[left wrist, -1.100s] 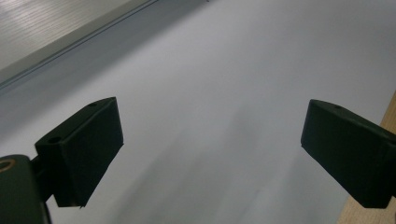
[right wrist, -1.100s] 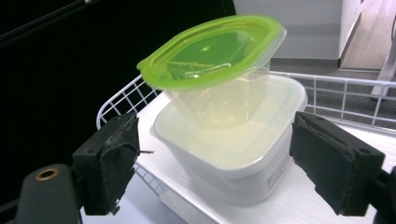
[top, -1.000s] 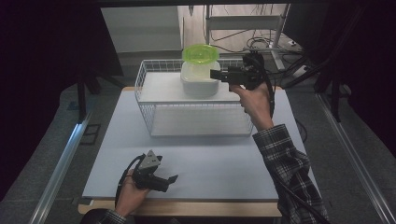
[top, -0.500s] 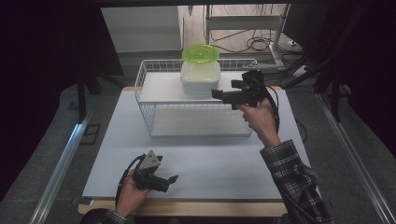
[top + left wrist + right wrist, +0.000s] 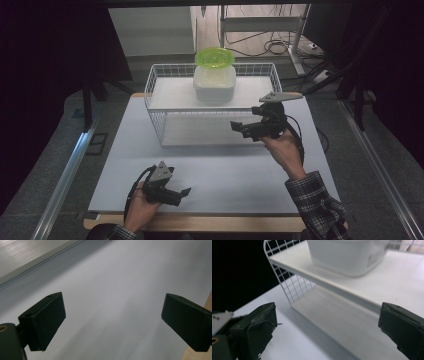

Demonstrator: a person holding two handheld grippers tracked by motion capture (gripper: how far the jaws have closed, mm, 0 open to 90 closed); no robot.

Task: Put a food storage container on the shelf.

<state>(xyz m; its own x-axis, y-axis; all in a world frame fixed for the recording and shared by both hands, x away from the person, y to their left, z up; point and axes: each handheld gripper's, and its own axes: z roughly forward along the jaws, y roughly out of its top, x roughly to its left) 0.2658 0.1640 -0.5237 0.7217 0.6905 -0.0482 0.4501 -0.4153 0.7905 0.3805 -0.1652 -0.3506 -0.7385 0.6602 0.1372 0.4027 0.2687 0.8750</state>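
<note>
White container (image 5: 215, 84) with green lid (image 5: 214, 57): on the upper shelf of the wire rack (image 5: 165, 117) at the far side of the counter (image 5: 235, 170); its top is cut off in the right gripper view, label print too blurred to read. Right gripper (image 5: 239, 128): jaws wide after just opening, nothing between them; now lower and nearer than a second ago, clear of the container, level with the rack's front. Left gripper (image 5: 182, 194): jaws wide, empty, low over the counter's near edge, unmoved.

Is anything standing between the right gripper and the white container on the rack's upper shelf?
Nothing visible does. The right gripper, jaws open and empty, sits in front of the wire rack, below the white container with its green lid.
</note>
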